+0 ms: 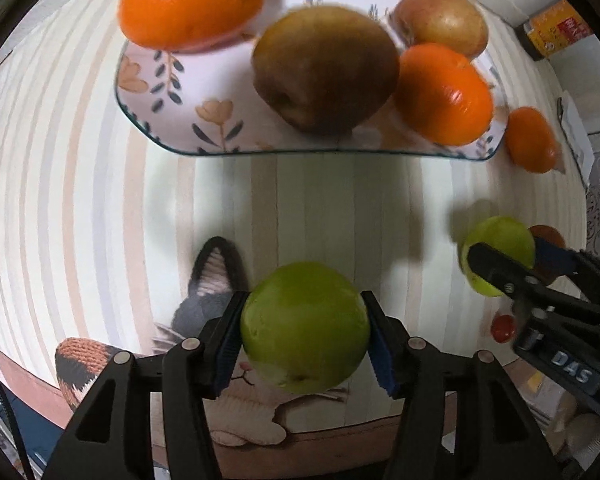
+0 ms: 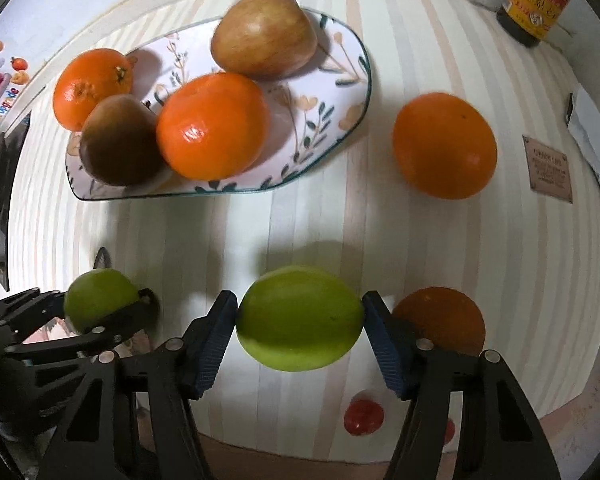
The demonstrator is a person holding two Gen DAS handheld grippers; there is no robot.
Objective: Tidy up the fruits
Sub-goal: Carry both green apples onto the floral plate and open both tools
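My left gripper [image 1: 305,338] is shut on a green apple [image 1: 305,326], held above the striped table in front of the floral plate [image 1: 168,120]. My right gripper [image 2: 299,334] is shut on a second green apple [image 2: 299,318]; it also shows in the left wrist view [image 1: 500,254]. The plate [image 2: 332,92] holds two oranges [image 2: 212,126] [image 2: 92,86], a brown pear [image 2: 120,146] and a reddish-yellow apple [image 2: 264,36]. A loose orange [image 2: 444,146] lies on the table right of the plate. Another orange [image 2: 440,318] sits behind my right gripper's right finger.
A small red fruit [image 2: 363,417] lies near the table's front edge. A bottle with a yellow label [image 2: 536,0] stands at the far right corner. A brown card [image 2: 548,168] and white paper lie on the right. A cat-pattern cushion [image 1: 216,280] sits below the table edge.
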